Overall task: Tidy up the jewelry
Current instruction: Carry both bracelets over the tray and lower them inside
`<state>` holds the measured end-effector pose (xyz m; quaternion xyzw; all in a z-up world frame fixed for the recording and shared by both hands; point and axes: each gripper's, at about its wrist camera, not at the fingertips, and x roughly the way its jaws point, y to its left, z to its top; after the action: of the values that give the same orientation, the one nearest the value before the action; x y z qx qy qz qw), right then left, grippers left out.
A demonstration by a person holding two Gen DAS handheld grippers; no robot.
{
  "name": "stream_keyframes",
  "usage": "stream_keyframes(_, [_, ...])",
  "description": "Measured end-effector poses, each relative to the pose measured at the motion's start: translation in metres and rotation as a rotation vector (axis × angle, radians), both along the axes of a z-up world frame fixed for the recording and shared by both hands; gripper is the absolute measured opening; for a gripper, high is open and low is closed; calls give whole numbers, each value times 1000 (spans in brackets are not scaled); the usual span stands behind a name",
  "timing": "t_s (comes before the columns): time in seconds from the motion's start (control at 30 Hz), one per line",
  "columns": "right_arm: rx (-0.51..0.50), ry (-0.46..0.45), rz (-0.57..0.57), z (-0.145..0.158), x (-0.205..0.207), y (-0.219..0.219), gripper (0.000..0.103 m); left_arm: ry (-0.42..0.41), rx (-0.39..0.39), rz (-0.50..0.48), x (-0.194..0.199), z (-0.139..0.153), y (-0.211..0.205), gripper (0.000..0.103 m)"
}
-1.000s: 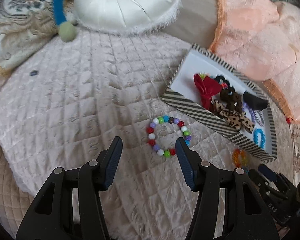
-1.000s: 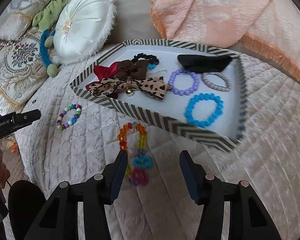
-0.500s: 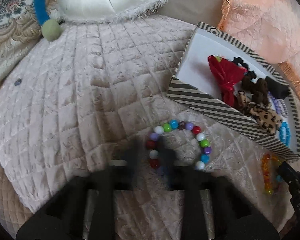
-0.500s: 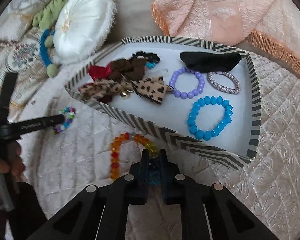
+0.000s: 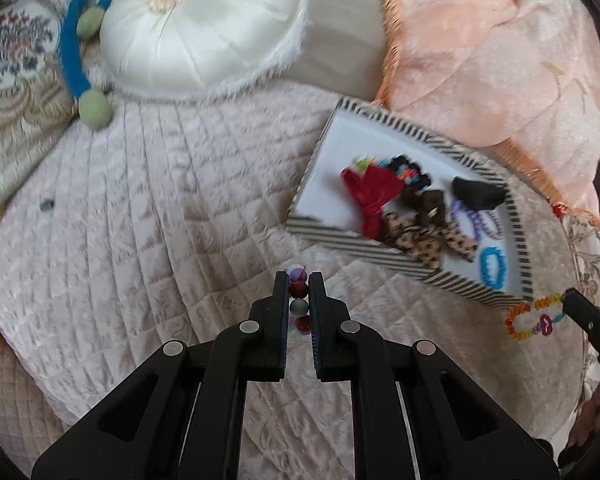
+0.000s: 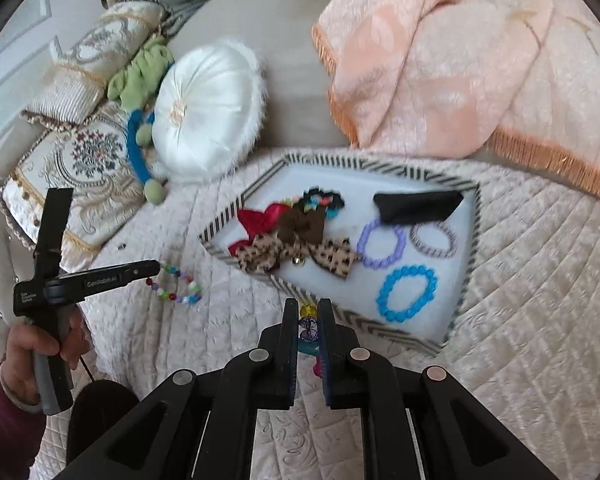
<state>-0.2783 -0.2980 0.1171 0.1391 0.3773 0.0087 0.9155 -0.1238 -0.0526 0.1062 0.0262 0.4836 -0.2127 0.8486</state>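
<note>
The tray (image 6: pixel 466 280) has black-and-white striped walls and a white floor. In it lie a red bow (image 6: pixel 259 216), a brown bow (image 6: pixel 304 224), a leopard-spotted bow (image 6: pixel 332 258), a lilac bracelet (image 6: pixel 380 246) and, at its 5 o'clock, a blue bracelet (image 6: pixel 406 294). The quilt (image 5: pixel 139 220) is pale pink, the round cushion (image 5: pixel 203 20) cream, the blanket (image 6: pixel 440 60) peach with an orange fringe.

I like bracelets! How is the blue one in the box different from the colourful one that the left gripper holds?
The blue bracelet is one colour; the colourful bracelet mixes red, green, blue and white beads. The blue bracelet lies flat in the striped box; the colourful bracelet hangs outside it, pinched in the left gripper. Both are rings of round beads.
</note>
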Motion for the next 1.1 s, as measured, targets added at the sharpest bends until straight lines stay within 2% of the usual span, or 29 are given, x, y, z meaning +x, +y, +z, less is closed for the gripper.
stream_keyframes(0.13, [-14,-20,-16,16,-6,-8,9,-47,3,-15,-8,23,-2,8])
stream_keyframes(0.4, [-30,-35,-30,29,-10,-14,9,-94,6,-40,-15,43,-16,8])
stream_keyframes(0.77, [-33,-30,-46,31,0,-23,9,-124,29,-74,-14,51,-40,8])
stream_keyframes(1.1, [-25,14,-41,18,27,-30,9,-126,54,-99,-1,50,-68,8])
